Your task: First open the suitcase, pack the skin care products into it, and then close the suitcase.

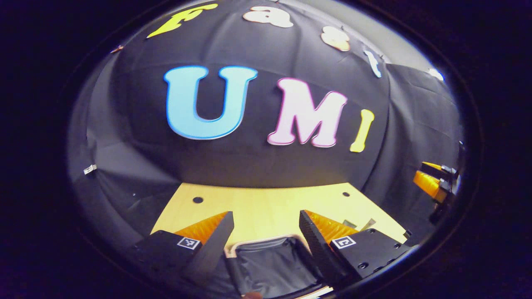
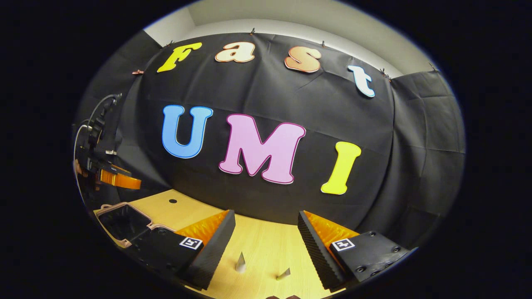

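The suitcase (image 1: 266, 265) lies open on the wooden table, showing a dark lining and a pale pink rim; it sits just below and between the fingers of my left gripper (image 1: 266, 216), which is open and holds nothing. In the right gripper view the suitcase (image 2: 124, 222) is at the lower left, with the left gripper (image 2: 118, 179) hovering above it. My right gripper (image 2: 266, 214) is open over the table. Two small pale skin care tubes (image 2: 240, 262) (image 2: 283, 274) lie on the wood under its fingers. The right gripper (image 1: 432, 182) appears at the far right of the left gripper view.
The wooden table (image 1: 266, 203) ends at the black cloth wall behind it and has small round holes (image 1: 198, 199) near its back edge. Small pale items (image 1: 358, 224) lie on the table right of the suitcase. Cables (image 2: 89, 124) hang beside the left gripper.
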The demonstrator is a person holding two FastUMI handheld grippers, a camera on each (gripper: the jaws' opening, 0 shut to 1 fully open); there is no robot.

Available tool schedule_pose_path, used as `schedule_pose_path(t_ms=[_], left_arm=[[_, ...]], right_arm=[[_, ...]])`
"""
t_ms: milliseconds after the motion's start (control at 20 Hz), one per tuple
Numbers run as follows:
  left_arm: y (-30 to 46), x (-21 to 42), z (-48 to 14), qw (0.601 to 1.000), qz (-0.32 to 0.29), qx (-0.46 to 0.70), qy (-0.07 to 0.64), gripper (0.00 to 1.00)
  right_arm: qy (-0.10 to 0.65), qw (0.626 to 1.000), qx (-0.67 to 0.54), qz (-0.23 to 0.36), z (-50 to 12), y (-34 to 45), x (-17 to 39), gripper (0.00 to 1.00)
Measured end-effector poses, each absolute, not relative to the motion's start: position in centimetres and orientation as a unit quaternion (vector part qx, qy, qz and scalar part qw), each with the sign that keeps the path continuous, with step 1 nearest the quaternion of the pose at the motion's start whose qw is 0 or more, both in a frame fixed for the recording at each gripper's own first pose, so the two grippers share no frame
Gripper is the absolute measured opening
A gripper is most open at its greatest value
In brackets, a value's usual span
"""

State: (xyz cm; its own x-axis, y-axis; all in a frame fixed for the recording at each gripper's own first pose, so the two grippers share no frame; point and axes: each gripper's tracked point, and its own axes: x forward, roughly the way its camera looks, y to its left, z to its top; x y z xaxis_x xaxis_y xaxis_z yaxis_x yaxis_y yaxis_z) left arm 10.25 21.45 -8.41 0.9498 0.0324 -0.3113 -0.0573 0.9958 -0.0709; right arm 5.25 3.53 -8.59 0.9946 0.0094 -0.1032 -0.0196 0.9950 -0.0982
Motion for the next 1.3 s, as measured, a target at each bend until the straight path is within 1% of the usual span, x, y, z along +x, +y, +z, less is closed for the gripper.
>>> schedule_pose_path(t_ms=[50,100,150,200,300,450,650,700,750,900,1000,1050,1150,1200,1300], left_arm=[[17.4,11.0,-7.2,0.989,-0.007,-0.029,0.142,0.99],[14.7,11.1,-7.2,0.988,-0.027,-0.029,0.147,0.99],[9.4,11.5,-8.3,0.983,-0.069,-0.045,0.161,0.99],[6.6,11.8,-10.0,0.978,-0.098,-0.051,0.178,0.98],[2.0,12.8,-14.5,0.963,-0.13,-0.041,0.234,0.99],[-0.6,15.3,-21.2,0.941,-0.147,-0.01,0.306,0.99],[-0.7,17.9,-28.9,0.914,-0.132,0.013,0.383,0.99],[-1.3,19.4,-32.6,0.904,-0.13,0.005,0.408,0.98],[-1.6,20.4,-35.0,0.897,-0.13,0.008,0.422,0.96],[-2.0,22.4,-37.9,0.888,-0.129,0.023,0.441,0.96],[-2.6,22.8,-40.2,0.872,-0.141,0.017,0.469,0.96],[-2.2,22.9,-40.0,0.871,-0.128,0.023,0.473,0.82],[-1.6,23.8,-40.6,0.872,-0.119,0.027,0.473,0.54],[-1.7,23.8,-40.2,0.87,-0.114,0.018,0.479,0.52],[-1.1,23.1,-38.3,0.874,-0.097,-0.003,0.477,0.51]], right_arm=[[0.05,0.998,-0.047,0.006,-8.8,2.7,5.4,0.96],[0.049,0.998,-0.046,0.005,-9.0,2.1,5.6,0.96],[0.055,0.998,-0.042,0.001,-9.8,0.8,5.9,0.96],[0.065,0.997,-0.034,0.001,-10.7,-0.2,6.1,0.96],[0.082,0.997,-0.01,0.002,-12.2,-1.4,6.0,0.96],[0.106,0.994,0.0,0.009,-14.6,-2.6,5.7,0.96],[0.138,0.99,0.004,0.022,-17.7,-4.2,5.0,0.96],[0.151,0.988,-0.003,0.028,-18.8,-5.1,4.5,0.96],[0.157,0.987,-0.009,0.029,-19.5,-5.8,4.4,0.96],[0.193,0.981,0.003,0.038,-23.1,-6.8,4.3,0.96],[0.217,0.975,0.016,0.036,-25.9,-7.1,4.4,0.96],[0.229,0.972,0.02,0.038,-27.3,-7.0,4.4,0.96],[0.257,0.965,0.023,0.043,-31.1,-6.7,4.6,0.96],[0.269,0.962,0.027,0.045,-33.0,-6.6,4.8,0.97],[0.312,0.948,0.041,0.043,-37.6,-7.0,5.2,0.96]])
